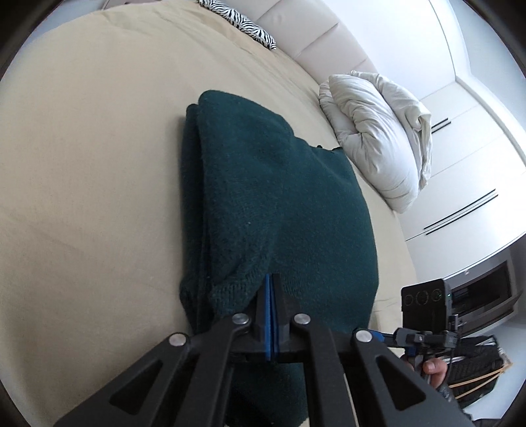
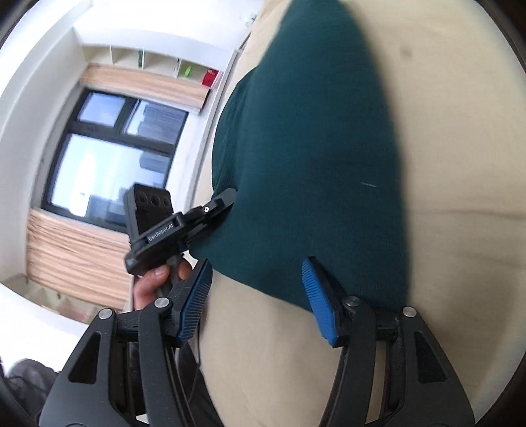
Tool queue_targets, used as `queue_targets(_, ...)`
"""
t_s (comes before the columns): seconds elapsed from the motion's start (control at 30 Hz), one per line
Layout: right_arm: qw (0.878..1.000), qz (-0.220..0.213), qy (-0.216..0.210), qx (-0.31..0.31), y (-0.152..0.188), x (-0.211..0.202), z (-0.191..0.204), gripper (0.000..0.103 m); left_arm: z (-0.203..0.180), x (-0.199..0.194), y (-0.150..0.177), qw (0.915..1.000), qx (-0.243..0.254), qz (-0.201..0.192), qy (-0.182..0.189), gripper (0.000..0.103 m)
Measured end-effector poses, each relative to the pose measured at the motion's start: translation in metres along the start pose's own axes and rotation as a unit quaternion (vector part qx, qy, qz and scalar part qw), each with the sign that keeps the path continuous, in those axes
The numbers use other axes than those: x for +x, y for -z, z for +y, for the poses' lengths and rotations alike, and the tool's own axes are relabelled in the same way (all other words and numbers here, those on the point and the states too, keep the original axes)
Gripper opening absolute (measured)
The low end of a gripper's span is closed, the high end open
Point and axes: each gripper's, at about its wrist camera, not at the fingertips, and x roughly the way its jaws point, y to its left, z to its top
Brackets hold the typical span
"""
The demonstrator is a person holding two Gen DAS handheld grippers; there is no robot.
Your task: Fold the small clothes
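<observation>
1. The left tongs are clamped tight, their blue pads pressed flat together at the near knitted edge of a dark green sweater; a fold of the hem bunches against the pads, though whether any cloth is caught between them cannot be told.
2. The right tongs stand about half open with nothing between the ribbed blue pads, poised over the sweater's near edge where it meets the beige bedsheet.
3. A hand grips the handle of the left tool, seen from the right wrist camera at the sweater's left edge; another hand holds the right tool at the lower right of the left wrist view.
4. The sweater lies folded in layers in the middle of the bed, stretching away from both tools.
5. Beyond it, a crumpled white pillow rests against the padded headboard, just beside the sweater's far corner.
6. Farther off lie a zebra-print cushion, white wardrobe doors, and a window.
</observation>
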Motion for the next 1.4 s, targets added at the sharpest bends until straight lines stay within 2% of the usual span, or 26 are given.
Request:
queue_targets(0.1,1.000,-0.025,0.015,0.009,-0.002,-0.025,0.000,0.055,0.001,-0.004,-0.004,0.9997,-0.021,0.001,0.014,0.005)
queue_targets(0.23,0.997,-0.071,0.028,-0.006,-0.013,-0.063,0.019,0.057,-0.010,-0.017,-0.009,0.9996,-0.028,-0.007,-0.002,0.005)
queue_targets(0.27,0.997,-0.079,0.022,-0.012,-0.024,-0.067,0.021,0.057,-0.020,-0.024,-0.011,0.9996,-0.018,-0.014,-0.016,0.008)
queue_targets(0.3,0.996,-0.081,0.017,-0.018,-0.034,-0.068,0.022,0.057,-0.027,-0.027,-0.014,0.9996,-0.008,-0.020,-0.020,0.019)
queue_targets(0.33,0.997,-0.077,0.017,-0.023,-0.046,-0.063,0.028,0.057,-0.037,-0.030,-0.018,0.9993,0.003,-0.029,-0.022,0.032)
queue_targets(0.37,0.997,-0.074,0.019,-0.028,-0.056,-0.059,0.032,0.057,-0.051,-0.031,-0.024,0.9987,0.018,-0.040,-0.027,0.035)
queue_targets(0.43,0.997,-0.067,0.021,-0.037,-0.079,-0.033,0.044,0.057,-0.072,-0.026,-0.037,0.9974,0.047,-0.045,-0.033,0.037)
queue_targets(0.53,0.998,-0.053,0.012,-0.025,-0.110,-0.004,0.045,0.057,-0.086,0.002,-0.055,0.9937,0.083,-0.030,-0.069,0.039)
queue_targets(0.6,0.998,-0.050,0.029,-0.012,-0.125,0.007,0.040,0.056,-0.076,0.024,-0.063,0.9915,0.076,-0.013,-0.104,0.039)
queue_targets(0.67,0.998,-0.059,0.039,0.000,-0.136,0.010,0.033,0.056,-0.054,0.042,-0.067,0.9941,0.045,0.002,-0.099,0.029)
queue_targets(0.73,0.997,-0.068,0.036,0.002,-0.144,0.005,0.031,0.056,-0.047,0.045,-0.067,0.9939,0.040,-0.002,-0.103,0.014)
queue_targets(0.93,0.996,-0.072,0.043,0.002,-0.173,-0.002,0.032,0.058,-0.039,0.045,-0.064,0.9935,0.048,0.009,-0.103,0.011)
queue_targets(1.03,0.997,-0.059,0.041,-0.008,-0.178,0.006,0.043,0.058,-0.047,0.047,-0.059,0.9888,0.076,0.006,-0.128,0.011)
queue_targets(1.17,0.994,-0.044,0.095,-0.002,-0.201,0.017,0.030,0.058,-0.053,0.049,-0.056,0.9848,0.092,0.004,-0.148,0.011)
queue_targets(1.33,0.988,-0.090,0.108,0.056,-0.218,-0.006,-0.007,0.054,-0.054,0.050,-0.056,0.9840,0.097,0.003,-0.149,0.011)
queue_targets(1.4,0.984,-0.117,0.120,0.057,-0.216,-0.020,-0.009,0.056,-0.054,0.050,-0.054,0.9834,0.100,0.001,-0.152,0.011)
